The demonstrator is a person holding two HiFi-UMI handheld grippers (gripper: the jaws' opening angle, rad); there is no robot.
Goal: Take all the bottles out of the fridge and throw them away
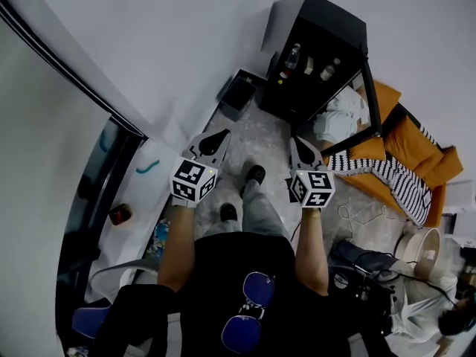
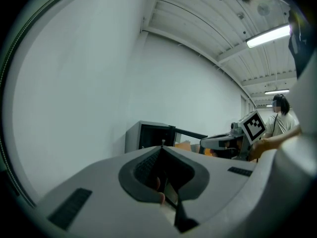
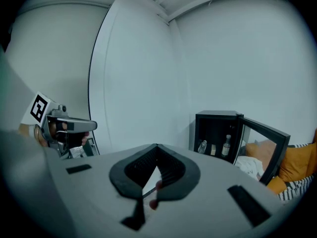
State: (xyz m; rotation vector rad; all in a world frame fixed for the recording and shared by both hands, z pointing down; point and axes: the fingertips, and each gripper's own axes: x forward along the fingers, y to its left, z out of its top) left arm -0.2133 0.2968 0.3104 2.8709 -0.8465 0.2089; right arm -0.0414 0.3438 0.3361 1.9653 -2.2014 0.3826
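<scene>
Pale speckled floor (image 1: 269,134) underfoot, white walls (image 1: 171,43) all round. At one o'clock in the head view stands the black mini fridge (image 1: 316,47), its door (image 1: 370,99) swung wide and bottles (image 1: 291,56) on the shelf inside. A dark open-topped bin (image 1: 239,94) sits just beside it at twelve. Orange cushions (image 1: 416,143) and a striped cloth (image 1: 394,175) crowd three o'clock. The left gripper (image 1: 221,136) and right gripper (image 1: 299,146) are held out front, both pairs of jaws pressed together on nothing.

Floor to your right: an orange cushion (image 1: 390,132), a black-and-white striped cloth (image 1: 394,178) draped along its near edge, and a white cloth (image 1: 336,123) just beside it. Nearer you lie loose cables (image 1: 349,218), and a pale round tub (image 1: 422,248) stands further right.
</scene>
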